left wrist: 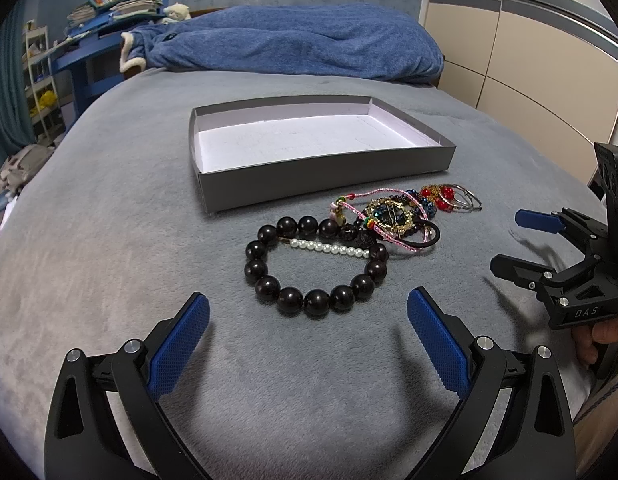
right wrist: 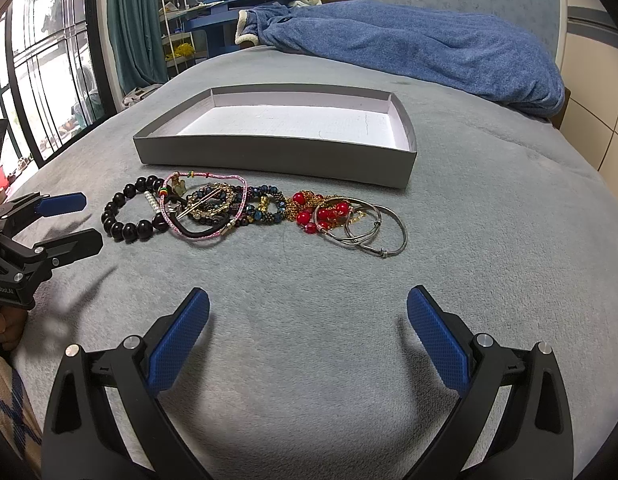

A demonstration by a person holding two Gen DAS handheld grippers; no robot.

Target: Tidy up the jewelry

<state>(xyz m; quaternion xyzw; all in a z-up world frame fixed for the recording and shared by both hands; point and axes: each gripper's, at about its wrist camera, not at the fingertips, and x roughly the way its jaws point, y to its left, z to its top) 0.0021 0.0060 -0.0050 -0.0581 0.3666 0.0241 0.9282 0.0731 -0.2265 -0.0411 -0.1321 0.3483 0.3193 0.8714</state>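
Jewelry pile (right wrist: 253, 210) on the grey bed (right wrist: 309, 300), just before the shallow grey box (right wrist: 269, 156); pieces overlap, tangled middle hard to separate. Dark bead bracelet (left wrist: 315, 266) nearest left tool (left wrist: 308, 312), fingers spread, holding nothing. Right tool (right wrist: 308, 312) likewise spread. Blue blanket (left wrist: 301, 40) behind the box.

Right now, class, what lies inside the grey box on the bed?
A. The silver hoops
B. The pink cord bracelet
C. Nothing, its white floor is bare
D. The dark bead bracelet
C: the grey box shows only its bare white floor, while the dark bead bracelet, silver hoops and pink cord bracelet all lie on the bed in front of it.
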